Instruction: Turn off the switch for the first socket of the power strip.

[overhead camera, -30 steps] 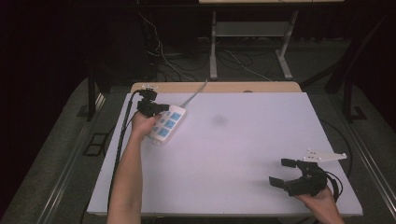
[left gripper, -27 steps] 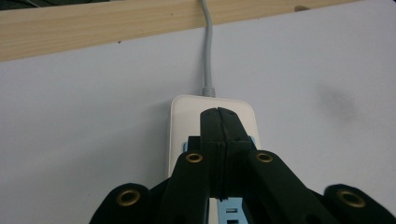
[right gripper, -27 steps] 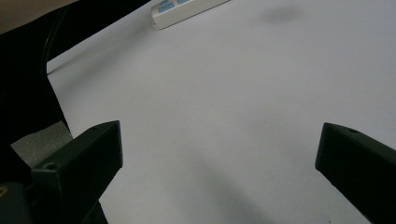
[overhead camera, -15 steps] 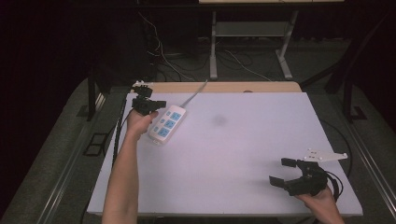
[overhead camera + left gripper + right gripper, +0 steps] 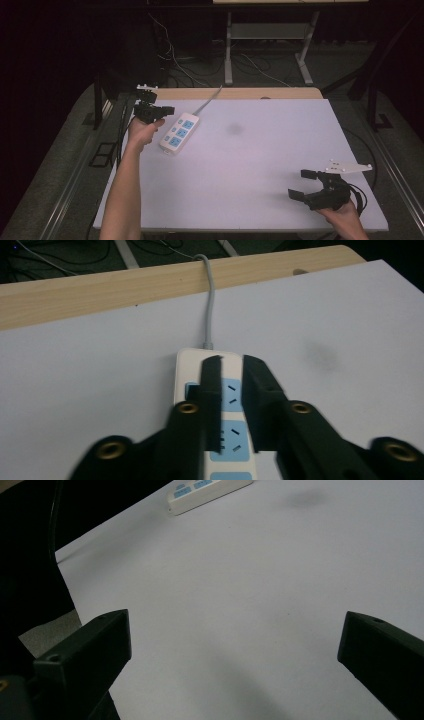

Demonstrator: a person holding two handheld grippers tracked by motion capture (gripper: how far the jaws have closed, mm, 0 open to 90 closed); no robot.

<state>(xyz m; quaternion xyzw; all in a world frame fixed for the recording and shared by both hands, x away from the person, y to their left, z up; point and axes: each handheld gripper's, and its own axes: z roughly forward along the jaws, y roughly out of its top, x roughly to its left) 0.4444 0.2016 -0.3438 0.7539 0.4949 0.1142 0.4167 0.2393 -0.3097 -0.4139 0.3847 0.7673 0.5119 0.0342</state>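
Observation:
A white power strip point(image 5: 179, 132) with blue sockets lies on the white tabletop point(image 5: 250, 165) at the far left, and its grey cord point(image 5: 210, 99) runs off over the far edge. My left gripper point(image 5: 167, 109) hovers just left of the strip's far end. In the left gripper view its jaws stand almost together over the power strip point(image 5: 227, 405), gripping nothing; only a narrow slit parts them at the left gripper point(image 5: 231, 362). My right gripper point(image 5: 299, 184) rests open near the front right corner, nothing between its jaws. In the right gripper view, the right gripper point(image 5: 232, 630) faces the distant power strip point(image 5: 207, 490).
A wooden strip point(image 5: 240, 93) borders the table's far edge. A faint dark smudge point(image 5: 234, 129) marks the tabletop right of the strip. Black cables point(image 5: 122, 130) hang off the left edge. Table legs and wires stand on the floor beyond.
My left gripper has drawn a little to the left and toward the far edge, away from the strip's middle. The right gripper has stayed put.

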